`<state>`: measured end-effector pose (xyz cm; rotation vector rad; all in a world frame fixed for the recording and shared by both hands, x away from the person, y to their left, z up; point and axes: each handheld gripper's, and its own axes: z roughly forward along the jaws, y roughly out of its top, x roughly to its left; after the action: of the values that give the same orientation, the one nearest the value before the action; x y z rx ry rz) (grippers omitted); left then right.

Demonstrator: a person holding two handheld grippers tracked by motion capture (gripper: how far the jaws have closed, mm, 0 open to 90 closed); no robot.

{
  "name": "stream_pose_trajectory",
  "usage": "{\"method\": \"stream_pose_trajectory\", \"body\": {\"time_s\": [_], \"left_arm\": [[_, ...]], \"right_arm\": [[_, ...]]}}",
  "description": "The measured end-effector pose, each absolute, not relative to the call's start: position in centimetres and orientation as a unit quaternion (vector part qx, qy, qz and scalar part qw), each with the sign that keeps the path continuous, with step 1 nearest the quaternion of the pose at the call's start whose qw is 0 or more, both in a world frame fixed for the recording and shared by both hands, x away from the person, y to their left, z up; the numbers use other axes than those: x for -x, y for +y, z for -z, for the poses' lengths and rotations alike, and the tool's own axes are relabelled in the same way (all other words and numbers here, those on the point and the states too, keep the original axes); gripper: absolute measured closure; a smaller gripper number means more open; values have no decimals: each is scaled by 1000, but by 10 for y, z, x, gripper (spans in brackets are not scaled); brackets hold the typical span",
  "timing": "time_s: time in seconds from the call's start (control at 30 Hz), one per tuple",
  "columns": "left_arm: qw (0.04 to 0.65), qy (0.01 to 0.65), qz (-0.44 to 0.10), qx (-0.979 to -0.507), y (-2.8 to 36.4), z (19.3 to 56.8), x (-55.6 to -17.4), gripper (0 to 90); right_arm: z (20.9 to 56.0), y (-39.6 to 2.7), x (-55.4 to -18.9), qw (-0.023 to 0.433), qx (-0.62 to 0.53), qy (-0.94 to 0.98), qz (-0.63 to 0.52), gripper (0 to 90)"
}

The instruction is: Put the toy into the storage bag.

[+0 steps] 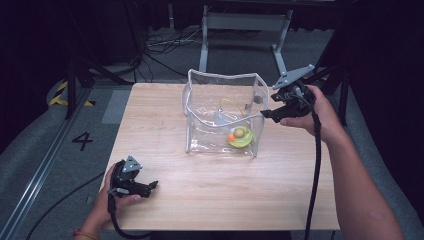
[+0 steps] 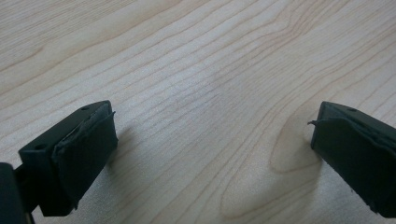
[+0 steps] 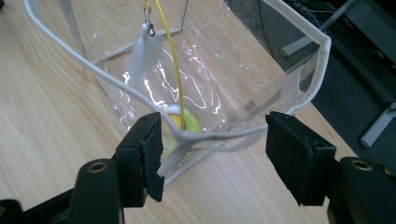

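A clear plastic bag [image 1: 215, 100] with white trim stands open at the middle of the wooden table [image 1: 165, 125]. At its bottom lies a yellow-green toy [image 1: 241, 136] with an orange ball, and a yellow cord [image 3: 169, 51] rises from it. My right gripper [image 1: 267, 114] is at the bag's right rim. In the right gripper view that gripper [image 3: 215, 140] is open, and the white rim [image 3: 219, 134] runs loose between the jaws. My left gripper [image 1: 150, 186] rests near the table's front left. Its jaws [image 2: 212, 123] stand wide open over bare wood.
A grey metal stand [image 1: 245, 30] and loose cables [image 1: 160, 45] are on the floor behind the table. A "4" [image 1: 82, 141] is marked on the floor at the left, near yellow-black tape [image 1: 60, 92]. The table's right edge lies under my right forearm.
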<state>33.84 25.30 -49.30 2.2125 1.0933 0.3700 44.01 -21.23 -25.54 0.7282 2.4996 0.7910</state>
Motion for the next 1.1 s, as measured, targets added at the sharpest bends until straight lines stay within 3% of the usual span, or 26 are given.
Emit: {"method": "stream_pose_trajectory", "body": {"time_s": [0.67,1.1], "left_arm": [[318,417,-140,-840,253,493,-338,6],[318,417,-139,-840,253,493,-338,6]], "right_arm": [[279,-264,-408,224,-259,893,-293,339],[321,-282,-392,245,-251,896,-273,333]]}}
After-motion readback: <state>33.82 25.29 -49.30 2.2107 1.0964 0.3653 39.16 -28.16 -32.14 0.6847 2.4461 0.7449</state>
